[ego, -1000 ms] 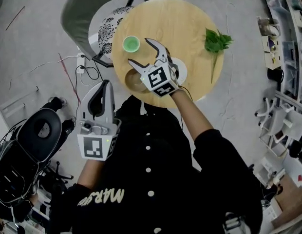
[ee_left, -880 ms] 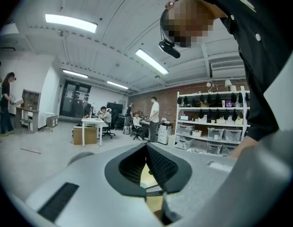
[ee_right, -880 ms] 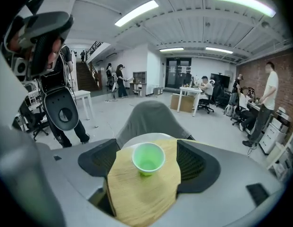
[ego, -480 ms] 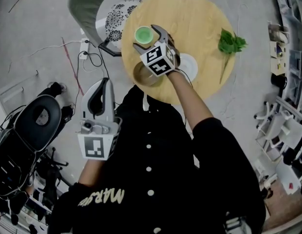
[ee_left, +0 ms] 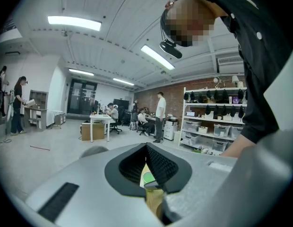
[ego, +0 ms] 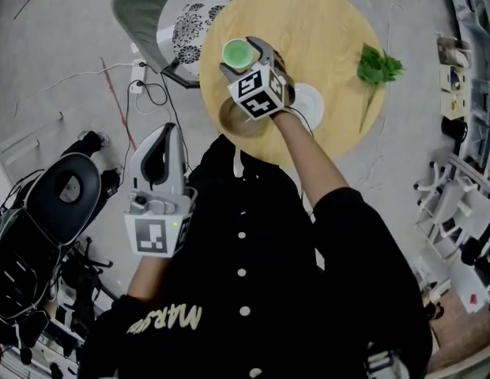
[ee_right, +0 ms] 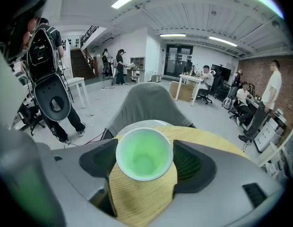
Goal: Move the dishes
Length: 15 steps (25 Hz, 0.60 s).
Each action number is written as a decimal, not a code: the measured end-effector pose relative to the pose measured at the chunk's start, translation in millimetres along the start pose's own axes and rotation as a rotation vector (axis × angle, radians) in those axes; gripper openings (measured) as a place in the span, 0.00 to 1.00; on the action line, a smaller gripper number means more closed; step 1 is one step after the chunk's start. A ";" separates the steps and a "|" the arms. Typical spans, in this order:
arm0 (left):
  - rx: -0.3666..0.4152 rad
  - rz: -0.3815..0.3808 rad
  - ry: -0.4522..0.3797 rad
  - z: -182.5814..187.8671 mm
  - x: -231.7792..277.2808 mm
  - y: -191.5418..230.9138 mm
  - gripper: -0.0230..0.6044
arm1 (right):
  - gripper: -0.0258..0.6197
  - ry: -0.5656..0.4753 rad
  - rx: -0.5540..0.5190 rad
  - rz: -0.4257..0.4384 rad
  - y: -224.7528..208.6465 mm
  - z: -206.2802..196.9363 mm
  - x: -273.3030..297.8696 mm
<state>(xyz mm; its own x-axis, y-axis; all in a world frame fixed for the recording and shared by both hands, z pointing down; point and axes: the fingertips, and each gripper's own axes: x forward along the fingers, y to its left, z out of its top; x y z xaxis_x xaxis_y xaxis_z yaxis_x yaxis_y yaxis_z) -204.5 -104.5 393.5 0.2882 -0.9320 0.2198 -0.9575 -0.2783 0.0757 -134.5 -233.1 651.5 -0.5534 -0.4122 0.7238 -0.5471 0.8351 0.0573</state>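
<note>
A small green cup (ego: 236, 52) stands on the round wooden table (ego: 324, 30) near its left edge. My right gripper (ego: 243, 56) reaches over the table, one jaw on each side of the cup. In the right gripper view the green cup (ee_right: 143, 155) fills the gap, with both pads (ee_right: 100, 161) against its sides. A brown bowl (ego: 231, 121) and a white dish (ego: 311, 105) sit close to the near edge, partly under my right hand. My left gripper (ego: 167, 129) hangs off the table by my body, its jaws shut and empty (ee_left: 146, 148).
A leafy green sprig (ego: 377, 65) lies at the table's right side. A grey chair with a patterned cushion (ego: 190, 24) stands against the table's left. Cables (ego: 142, 93) trail on the floor, a black seat (ego: 63, 204) stands at the left, and shelving (ego: 466, 46) lines the right.
My right gripper was open wide over the bowl. It moved forward to the green cup and its jaws closed in around it. The left gripper stayed put.
</note>
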 end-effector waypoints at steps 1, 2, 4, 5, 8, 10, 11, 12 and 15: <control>0.000 -0.005 -0.003 0.6 0.8 -1.8 0.04 | 0.61 -0.006 0.004 -0.002 -1.3 0.4 -3.4; 0.001 -0.009 -0.005 1.3 1.6 -4.0 0.04 | 0.61 -0.010 0.009 -0.005 -2.9 0.2 -7.1; 0.000 -0.019 -0.009 3.4 3.2 -9.5 0.04 | 0.61 -0.016 0.018 -0.012 -6.6 -1.9 -15.2; 0.000 -0.023 -0.013 4.6 3.7 -12.3 0.04 | 0.61 -0.017 0.023 -0.016 -8.3 -3.6 -19.5; 0.003 -0.040 -0.025 8.3 4.0 -21.0 0.04 | 0.61 -0.022 0.031 -0.028 -11.9 -8.8 -32.8; 0.006 -0.058 -0.027 9.0 4.5 -27.5 0.04 | 0.61 -0.024 0.029 -0.039 -14.4 -12.8 -41.8; 0.007 -0.066 -0.029 9.5 5.4 -31.0 0.04 | 0.61 -0.024 0.030 -0.043 -15.9 -15.5 -46.4; 0.007 -0.074 -0.033 10.5 6.8 -34.5 0.04 | 0.61 -0.023 0.034 -0.047 -17.7 -18.9 -51.0; 0.004 -0.091 -0.046 13.4 11.4 -42.8 0.04 | 0.61 -0.021 0.045 -0.054 -22.3 -29.1 -62.5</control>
<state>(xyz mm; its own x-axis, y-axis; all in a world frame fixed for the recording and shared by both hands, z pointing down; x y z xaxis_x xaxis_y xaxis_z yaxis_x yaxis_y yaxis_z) -160.4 -106.3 379.8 0.3732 -0.9125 0.1677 -0.9275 -0.3630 0.0893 -69.5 -215.3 624.9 -0.5346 -0.4644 0.7061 -0.6040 0.7943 0.0650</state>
